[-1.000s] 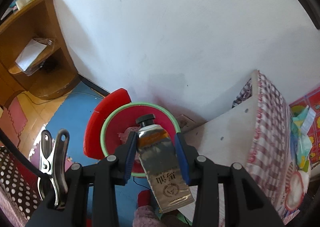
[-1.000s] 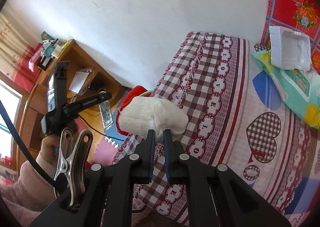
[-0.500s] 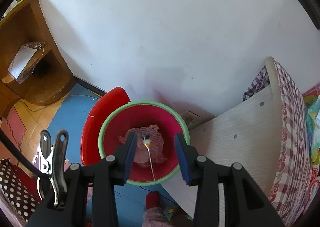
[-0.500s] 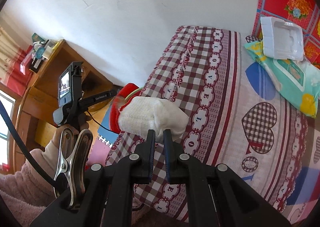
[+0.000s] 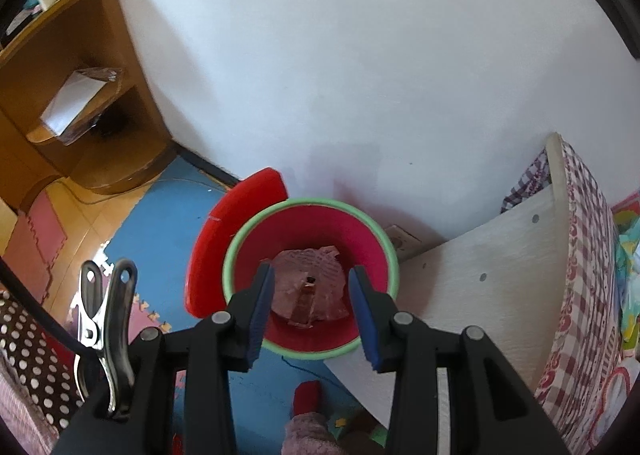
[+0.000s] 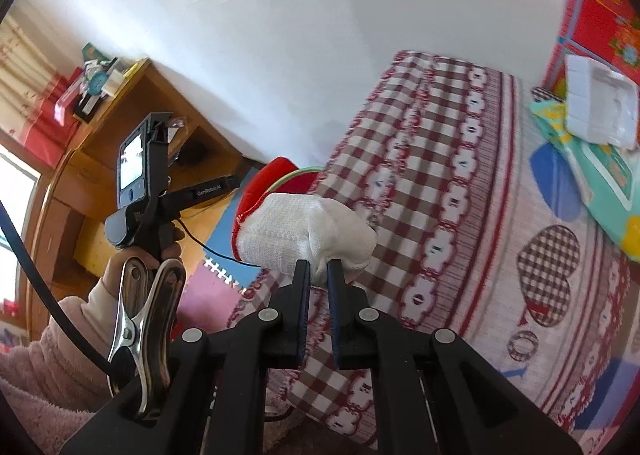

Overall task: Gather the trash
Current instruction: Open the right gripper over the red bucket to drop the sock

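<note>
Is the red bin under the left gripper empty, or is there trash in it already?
Not empty. The red bin holds crumpled netting and a tube on its bottom, seen between the left gripper's open jaws.

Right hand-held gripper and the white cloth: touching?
Touching. The right wrist view shows the right hand-held gripper shut on the white cloth, a fold pinched between its pads.

A plain white wall (image 5: 340, 55) fills the far side of the room, lit by bright daylight. To the left stands a wooden shelf unit (image 5: 60, 67) with open compartments, small items on its top. The floor near it is wood-toned, with blue (image 5: 168, 223) and pink foam mats (image 5: 38, 231) laid over it. On the right, a bed with a white wooden side panel (image 5: 480, 287) carries a red-and-white checked cover (image 6: 420, 159). A bright window (image 6: 12, 195) sits at far left, beside pale curtains.
</note>
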The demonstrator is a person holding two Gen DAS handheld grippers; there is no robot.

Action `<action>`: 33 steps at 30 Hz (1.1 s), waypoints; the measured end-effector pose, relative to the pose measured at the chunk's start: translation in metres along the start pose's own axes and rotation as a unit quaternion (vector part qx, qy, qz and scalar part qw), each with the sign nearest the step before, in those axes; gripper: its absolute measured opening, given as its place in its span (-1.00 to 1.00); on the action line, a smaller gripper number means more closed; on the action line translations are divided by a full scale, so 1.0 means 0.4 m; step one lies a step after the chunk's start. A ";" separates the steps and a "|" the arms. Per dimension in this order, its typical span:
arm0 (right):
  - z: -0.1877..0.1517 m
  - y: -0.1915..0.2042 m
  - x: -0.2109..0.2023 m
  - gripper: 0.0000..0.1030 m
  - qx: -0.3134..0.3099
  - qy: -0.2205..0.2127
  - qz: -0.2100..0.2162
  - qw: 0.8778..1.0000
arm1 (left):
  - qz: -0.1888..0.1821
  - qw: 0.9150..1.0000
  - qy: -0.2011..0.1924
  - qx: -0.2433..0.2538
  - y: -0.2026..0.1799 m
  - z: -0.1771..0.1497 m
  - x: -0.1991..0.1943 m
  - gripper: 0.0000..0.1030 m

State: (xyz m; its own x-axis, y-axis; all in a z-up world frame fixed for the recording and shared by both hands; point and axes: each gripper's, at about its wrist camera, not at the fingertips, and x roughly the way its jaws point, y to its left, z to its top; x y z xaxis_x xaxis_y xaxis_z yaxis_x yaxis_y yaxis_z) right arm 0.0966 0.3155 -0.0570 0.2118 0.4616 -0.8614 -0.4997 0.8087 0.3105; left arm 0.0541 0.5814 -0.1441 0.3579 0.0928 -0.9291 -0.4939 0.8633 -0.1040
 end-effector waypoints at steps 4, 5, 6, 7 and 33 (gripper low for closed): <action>0.019 0.026 0.028 -0.81 -0.015 0.008 0.012 1.000 | -0.003 1.000 0.001 -0.012 0.023 -0.015 -0.025 -0.22; 0.025 0.036 0.033 -0.81 -0.022 0.009 0.015 1.000 | -0.002 1.000 0.002 -0.013 0.029 -0.019 -0.030 -0.22; 0.034 0.049 0.040 -0.81 -0.030 0.009 0.018 0.999 | 0.000 1.000 0.003 -0.013 0.035 -0.024 -0.035 -0.22; 0.041 0.060 0.048 -0.81 -0.036 0.010 0.021 0.999 | 0.002 1.000 0.003 -0.015 0.041 -0.027 -0.040 -0.22; 0.199 0.253 0.341 -0.57 -0.098 0.050 0.009 0.994 | 0.004 0.997 -0.010 -0.075 0.169 -0.087 -0.140 -0.22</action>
State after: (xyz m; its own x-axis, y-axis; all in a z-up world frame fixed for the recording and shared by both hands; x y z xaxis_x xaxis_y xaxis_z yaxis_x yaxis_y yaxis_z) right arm 0.1418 0.4892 -0.1111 0.1206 0.4292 -0.8951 -0.6591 0.7089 0.2511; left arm -0.0271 0.6174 -0.1113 0.3674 0.1107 -0.9234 -0.6096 0.7785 -0.1492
